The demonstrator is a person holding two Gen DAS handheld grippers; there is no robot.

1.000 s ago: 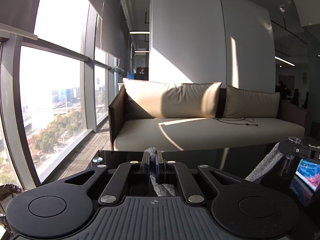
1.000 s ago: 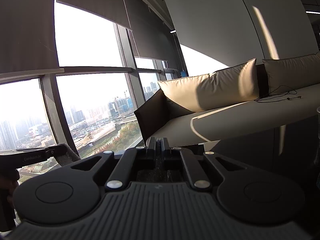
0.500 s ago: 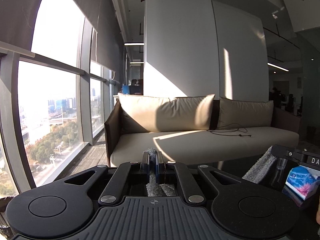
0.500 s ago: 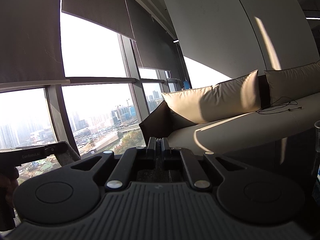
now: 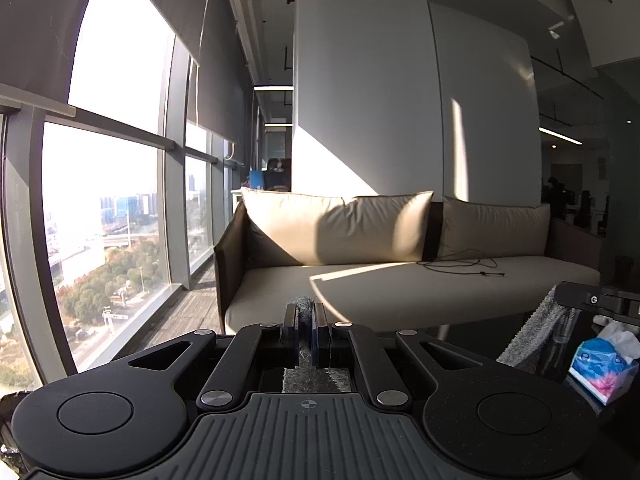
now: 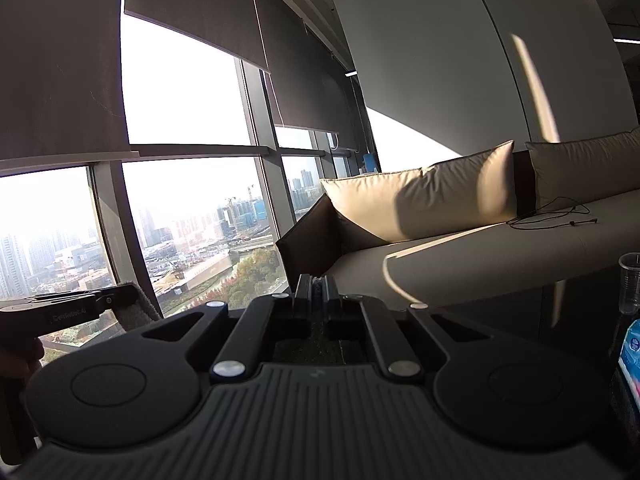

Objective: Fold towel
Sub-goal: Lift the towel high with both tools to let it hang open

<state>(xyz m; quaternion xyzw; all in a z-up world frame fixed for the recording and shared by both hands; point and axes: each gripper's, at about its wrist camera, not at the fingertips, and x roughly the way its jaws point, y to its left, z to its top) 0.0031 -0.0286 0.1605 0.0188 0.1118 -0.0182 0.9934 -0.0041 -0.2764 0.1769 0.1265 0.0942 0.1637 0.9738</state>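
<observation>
the left gripper [image 5: 305, 314] is clenching a grey tuft of the towel [image 5: 306, 305] between its 2 fingers, and more of the same cloth is showing under them. the right gripper [image 6: 317, 286] is pinching dark cloth in the narrow slot between its fingers, so it is judged to be gripping another part of the towel [image 6: 318, 289]. both are being held up in the air, level with the beige sofa [image 5: 400, 280], probably so the cloth is hanging free and stretching flat between 2 corners before a fold is laid. in the left view the other gripper is showing at the far right with grey towel drooping below it.

readable writing: a "g" on that gripper's side, and partial lettering like "cenrobot" on the gripper at the left of the right view. the blue tissue pack [image 5: 604, 364] has a logo too small to read. a clear plastic cup [image 6: 630, 284] is standing at the right.
</observation>
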